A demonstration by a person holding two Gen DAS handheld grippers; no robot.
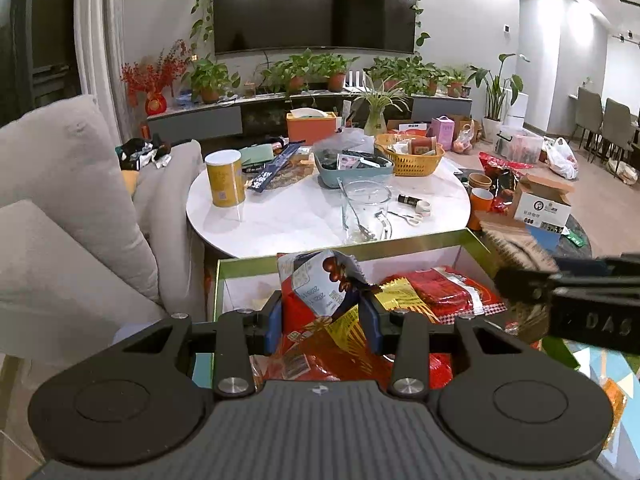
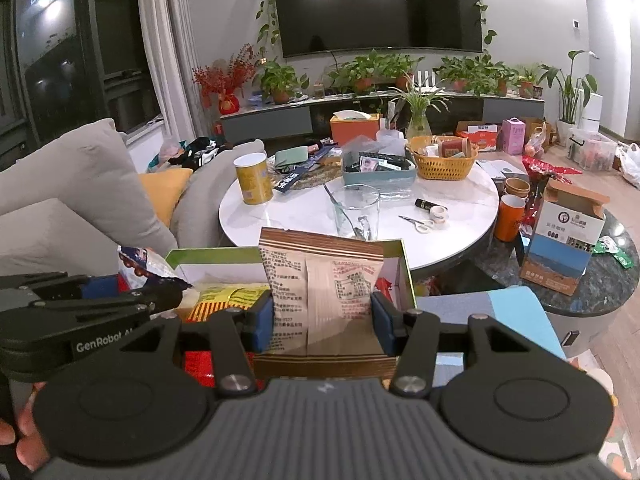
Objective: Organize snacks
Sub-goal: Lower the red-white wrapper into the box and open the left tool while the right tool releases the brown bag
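Snacks are partly sorted: several red and yellow packets (image 1: 436,292) already lie in the green-rimmed box (image 1: 400,245). Left gripper (image 1: 324,316) is clamped on a chestnut bag (image 1: 320,284) and right gripper (image 2: 322,320) on a beige packet (image 2: 324,280) (2 left to place), both over the box.

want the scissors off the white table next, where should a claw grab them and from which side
Grip the scissors across the two closed blades just ahead of the white handles, coming straight down from above. They lie flat on the round white table, so there is no edge to get under; the tape roll sits close behind.
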